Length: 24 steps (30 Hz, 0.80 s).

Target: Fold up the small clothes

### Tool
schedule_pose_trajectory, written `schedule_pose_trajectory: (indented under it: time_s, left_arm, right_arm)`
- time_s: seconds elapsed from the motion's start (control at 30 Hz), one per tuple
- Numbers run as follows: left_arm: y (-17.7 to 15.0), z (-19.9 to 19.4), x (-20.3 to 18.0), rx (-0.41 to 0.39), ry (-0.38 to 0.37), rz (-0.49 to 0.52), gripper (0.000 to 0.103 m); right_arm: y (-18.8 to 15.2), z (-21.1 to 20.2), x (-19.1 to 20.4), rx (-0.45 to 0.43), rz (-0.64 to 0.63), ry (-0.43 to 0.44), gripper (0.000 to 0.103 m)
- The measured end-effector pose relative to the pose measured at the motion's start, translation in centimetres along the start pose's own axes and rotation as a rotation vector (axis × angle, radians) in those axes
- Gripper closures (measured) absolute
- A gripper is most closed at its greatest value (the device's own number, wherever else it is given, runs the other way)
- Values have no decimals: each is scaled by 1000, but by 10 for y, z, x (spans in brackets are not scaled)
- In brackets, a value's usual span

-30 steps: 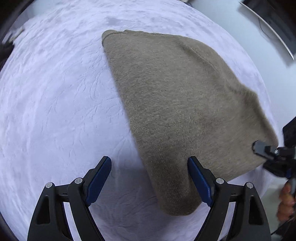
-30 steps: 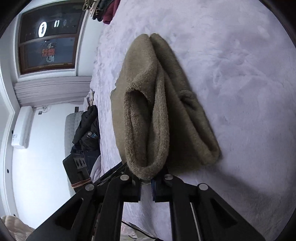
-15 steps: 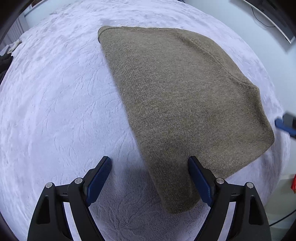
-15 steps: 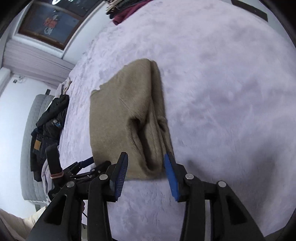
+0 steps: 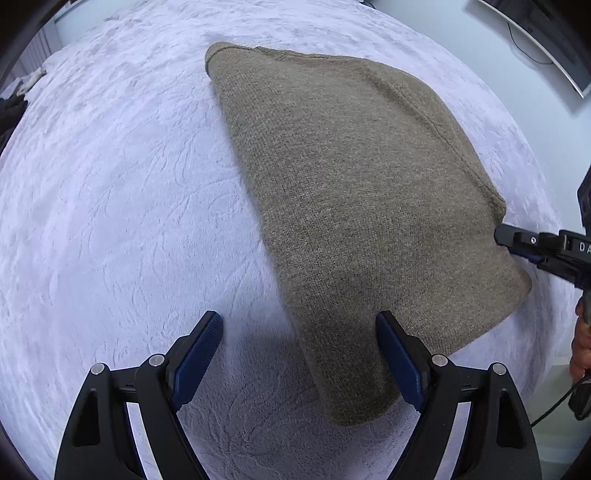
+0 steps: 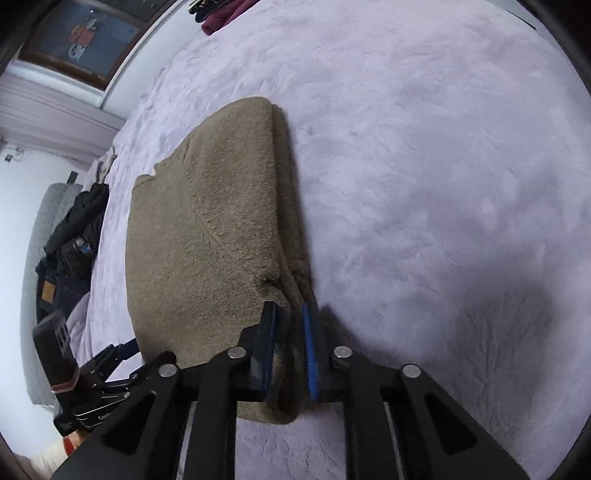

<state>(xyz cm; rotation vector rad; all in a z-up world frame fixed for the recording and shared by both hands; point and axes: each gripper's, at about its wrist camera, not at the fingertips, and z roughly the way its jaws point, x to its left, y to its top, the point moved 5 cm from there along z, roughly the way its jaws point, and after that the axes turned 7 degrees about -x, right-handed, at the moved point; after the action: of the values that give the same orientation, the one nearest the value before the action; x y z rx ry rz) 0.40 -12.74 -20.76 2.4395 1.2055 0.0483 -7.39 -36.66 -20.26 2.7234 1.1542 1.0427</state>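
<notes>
A folded olive-brown knit garment [image 5: 354,206] lies flat on the white plush bedspread [image 5: 110,206]. My left gripper [image 5: 299,354] is open, hovering over the garment's near corner, its right finger above the cloth. My right gripper [image 6: 290,343] has its jaws closed on the garment's near folded edge [image 6: 291,295], which sits between the blue pads. The garment fills the left middle of the right wrist view [image 6: 207,236]. The right gripper's tip also shows in the left wrist view [image 5: 517,240] at the garment's right edge.
Dark clothes [image 6: 74,236] lie piled at the bed's far left edge. A maroon garment [image 6: 221,14] lies at the bed's far end. A window [image 6: 81,33] is beyond the bed. The left gripper's body [image 6: 81,384] shows at the lower left.
My right gripper let go of the garment and opened, then closed again on its near folded edge. The garment now lies flatter. The left gripper stayed open and barely moved.
</notes>
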Motion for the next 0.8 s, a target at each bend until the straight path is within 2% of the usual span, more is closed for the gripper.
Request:
schedule_pose_trajectory:
  time_s: [0.03, 0.1, 0.27, 0.37, 0.5, 0.6, 0.67, 0.73, 0.8]
  left_arm:
    - [-1, -1, 1, 1, -1, -11, 17]
    - [-1, -5, 4, -4, 3, -28, 17]
    - [-2, -15, 7, -6, 13, -40, 18]
    - [-6, -20, 8, -7, 25, -44, 18]
    - [5, -25, 14, -14, 46, -51, 18]
    - [7, -28, 16, -24, 67, -65, 18]
    - [8, -27, 18, -17, 81, -74, 17]
    - [8, -27, 20, -11, 88, -83, 17]
    - [9, -25, 19, -14, 87, -90, 17]
  right_arm:
    - [-1, -2, -4, 1, 19, 6, 83]
    - [-5, -5, -15, 14, 38, -50, 83]
    - [-9, -16, -27, 8, 105, -39, 84]
    - [-6, -29, -21, -22, 100, -58, 78]
    - [7, -43, 8, -73, 34, -6, 78]
    - [8, -40, 40, -50, -63, 66, 78]
    - [2, -33, 55, -25, -121, 82, 78]
    - [-5, -20, 62, 10, -163, 57, 78]
    - [-11, -9, 55, 44, -148, 23, 78]
